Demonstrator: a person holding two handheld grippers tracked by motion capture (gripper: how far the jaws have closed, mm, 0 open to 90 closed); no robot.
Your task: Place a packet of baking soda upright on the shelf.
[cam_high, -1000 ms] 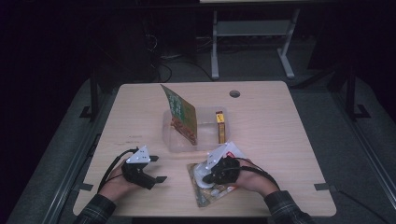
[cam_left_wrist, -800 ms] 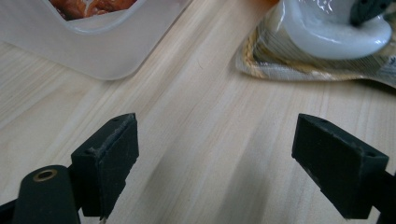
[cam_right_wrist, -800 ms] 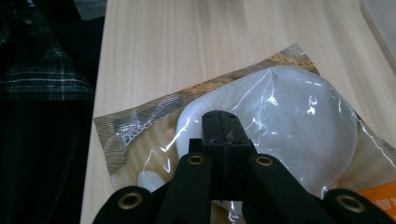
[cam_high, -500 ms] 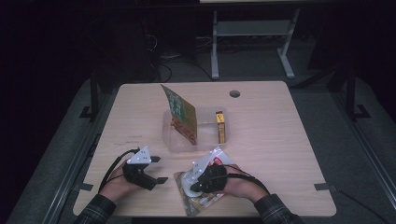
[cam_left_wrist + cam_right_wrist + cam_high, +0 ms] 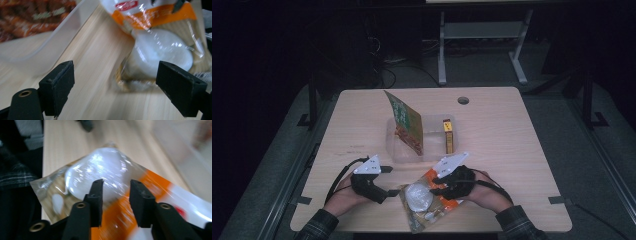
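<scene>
A clear snack bag (image 5: 424,200) with an orange band and a round white piece inside lies flat near the table's front edge. My right gripper (image 5: 438,188) hovers over its orange part. In the right gripper view its jaws (image 5: 116,187) have just been opening and stand apart, with the bag (image 5: 100,170) beneath the gap and not pinched. My left gripper (image 5: 391,181) sits just left of the bag, open wide. In the left gripper view (image 5: 115,85) the bag's near corner (image 5: 160,47) lies between and beyond the pads, untouched.
Behind the bag stands a clear plastic container (image 5: 392,145) with a green snack packet (image 5: 404,125) leaning upright in it and a narrow yellow box (image 5: 448,136) at its right end. A round cable hole (image 5: 463,100) sits near the table's far edge.
The bag slid left and toward the front edge with the right gripper on it. The right gripper then pulled back slightly to the right with its jaws parted. The left gripper barely moved.
</scene>
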